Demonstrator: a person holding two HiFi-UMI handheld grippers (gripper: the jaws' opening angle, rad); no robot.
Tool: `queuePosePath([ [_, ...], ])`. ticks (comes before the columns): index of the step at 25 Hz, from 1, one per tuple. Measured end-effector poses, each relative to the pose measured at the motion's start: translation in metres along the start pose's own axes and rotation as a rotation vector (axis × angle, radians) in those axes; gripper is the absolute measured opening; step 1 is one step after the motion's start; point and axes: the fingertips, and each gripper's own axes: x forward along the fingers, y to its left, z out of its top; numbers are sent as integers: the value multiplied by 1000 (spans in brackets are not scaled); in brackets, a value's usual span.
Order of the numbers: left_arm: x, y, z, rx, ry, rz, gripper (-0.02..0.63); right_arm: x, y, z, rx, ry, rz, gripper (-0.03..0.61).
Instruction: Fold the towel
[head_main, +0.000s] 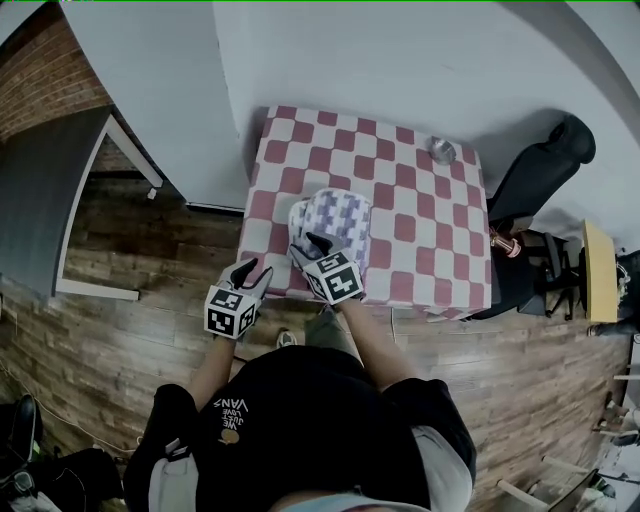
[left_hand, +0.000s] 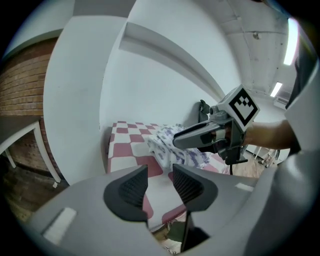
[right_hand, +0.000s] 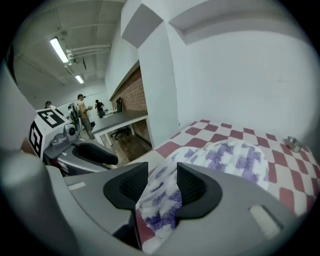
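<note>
The white towel with purple checks (head_main: 335, 220) lies bunched on the near-left part of the red-and-white checkered table (head_main: 420, 190). My right gripper (head_main: 315, 243) is at the towel's near edge. In the right gripper view its jaws (right_hand: 162, 185) stand apart, with a fold of the towel (right_hand: 230, 160) lying loose between them. My left gripper (head_main: 250, 268) hovers just off the table's near-left corner, open with nothing between its jaws (left_hand: 160, 185). From the left gripper view, the towel (left_hand: 170, 142) sits under the right gripper (left_hand: 200, 135).
A small metal bowl (head_main: 442, 150) stands at the table's far right corner. A black chair (head_main: 540, 175) is beside the right edge. A white wall runs behind the table, with a grey desk (head_main: 40, 190) at left. The floor is wood.
</note>
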Motion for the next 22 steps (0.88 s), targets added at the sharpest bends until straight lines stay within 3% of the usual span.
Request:
queuePosePath([
  [9, -13, -36, 47, 83, -130, -67, 152, -107, -17, 30, 81, -291, -120, 146],
  [15, -24, -62, 82, 119, -238, -56, 148, -158, -40, 20, 84, -344, -200, 31],
  [22, -31, -97, 96, 112, -300, 28, 17, -197, -60, 5, 88, -366, -168, 6],
])
